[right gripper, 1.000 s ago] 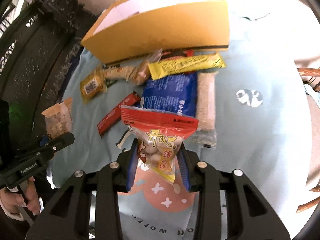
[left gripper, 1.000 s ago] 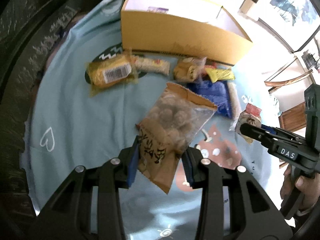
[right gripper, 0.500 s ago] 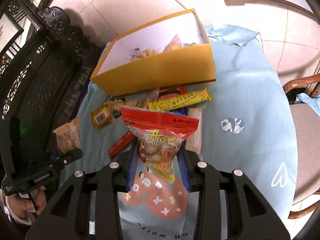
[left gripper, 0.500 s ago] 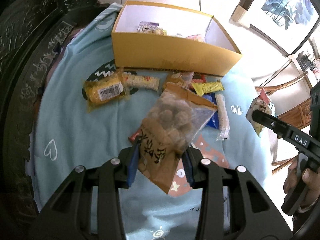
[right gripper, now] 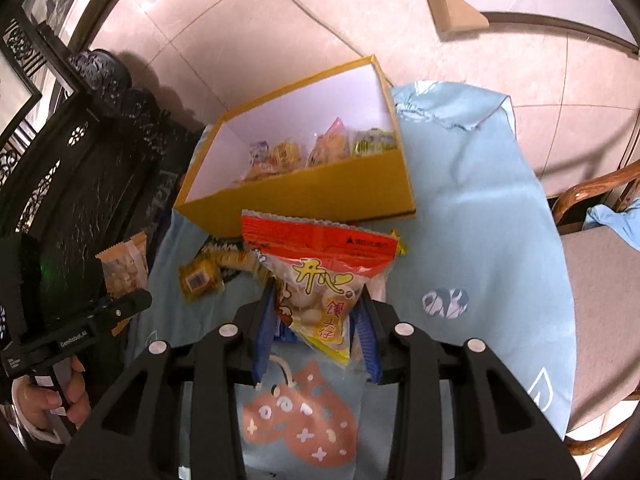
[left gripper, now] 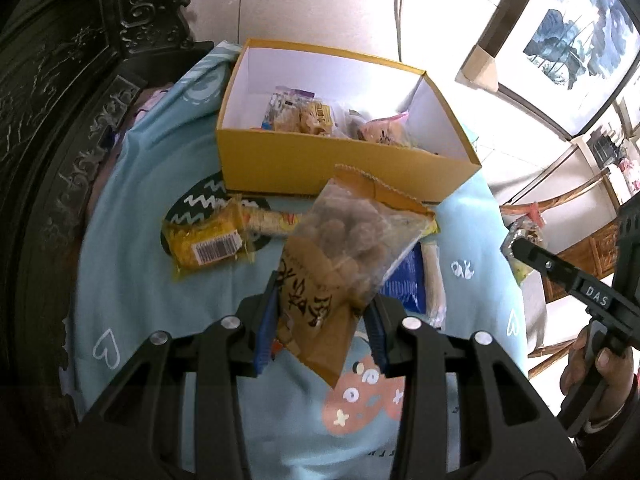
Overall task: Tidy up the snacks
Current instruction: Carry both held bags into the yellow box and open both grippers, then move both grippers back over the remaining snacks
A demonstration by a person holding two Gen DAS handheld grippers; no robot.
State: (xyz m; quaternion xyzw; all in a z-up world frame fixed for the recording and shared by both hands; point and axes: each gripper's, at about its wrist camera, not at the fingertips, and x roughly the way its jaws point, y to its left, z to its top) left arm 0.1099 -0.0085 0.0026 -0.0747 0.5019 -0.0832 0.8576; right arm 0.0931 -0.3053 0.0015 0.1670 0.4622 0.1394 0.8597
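My left gripper (left gripper: pixel 322 324) is shut on a brown snack bag (left gripper: pixel 340 256) with a clear window, held above the table. My right gripper (right gripper: pixel 314 330) is shut on a red-topped snack bag (right gripper: pixel 320 280) of white balls. The yellow box (left gripper: pixel 344 168) stands at the far side of the table, open, with several snack packets inside; it also shows in the right wrist view (right gripper: pixel 304 196). The right gripper (left gripper: pixel 516 248) shows at the right of the left wrist view, and the left gripper with its bag (right gripper: pixel 124 268) at the left of the right wrist view.
A yellow packet with barcode (left gripper: pixel 208 244), a long pale bar (left gripper: pixel 272 222) and a blue packet (left gripper: pixel 404 284) lie on the light blue tablecloth (left gripper: pixel 140 300) in front of the box. A dark carved cabinet (right gripper: pixel 60 152) stands left, a wooden chair (right gripper: pixel 592 248) right.
Both grippers have risen and pulled back with their bags held. The box's inside and its packets have come into view; the table looks smaller.
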